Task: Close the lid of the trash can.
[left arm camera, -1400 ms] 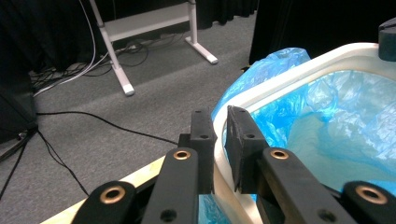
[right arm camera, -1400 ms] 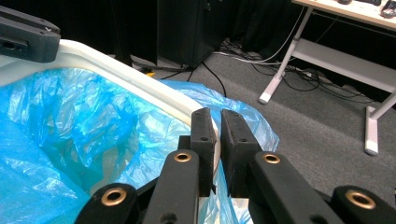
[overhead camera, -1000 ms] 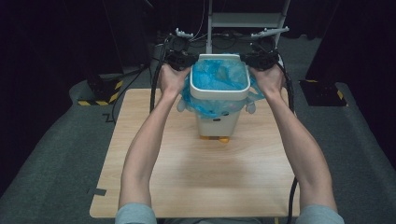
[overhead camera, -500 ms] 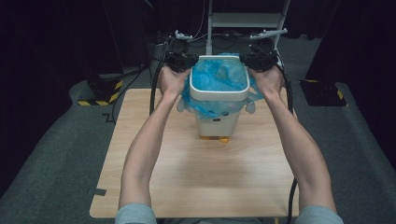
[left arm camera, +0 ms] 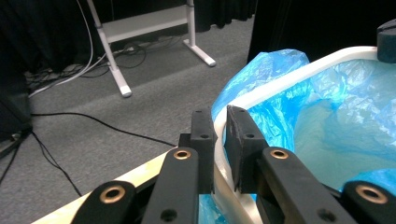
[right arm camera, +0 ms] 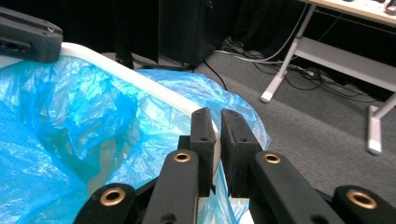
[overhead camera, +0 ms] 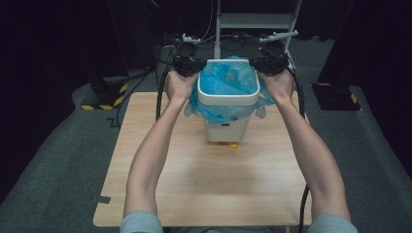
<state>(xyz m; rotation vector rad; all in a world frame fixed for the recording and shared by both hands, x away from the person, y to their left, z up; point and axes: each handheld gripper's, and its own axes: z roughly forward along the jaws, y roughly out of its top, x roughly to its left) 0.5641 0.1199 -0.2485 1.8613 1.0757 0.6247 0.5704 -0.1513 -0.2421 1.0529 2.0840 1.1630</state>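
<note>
A white bin with small orange feet stands at the far middle of the wooden table. A blue plastic bag lines it, folded out under a white rim ring. My left gripper is shut on the ring's left side; the white rim sits pinched between its pads. My right gripper clamps the right side, with the rim between its pads; its jaws have just been opening slightly. Each gripper view shows the other gripper across the bin.
A metal-legged desk frame stands behind the table, with cables on the grey carpet. A yellow-and-black striped base lies off the table's left far corner. Both forearms reach over the table's near half.
</note>
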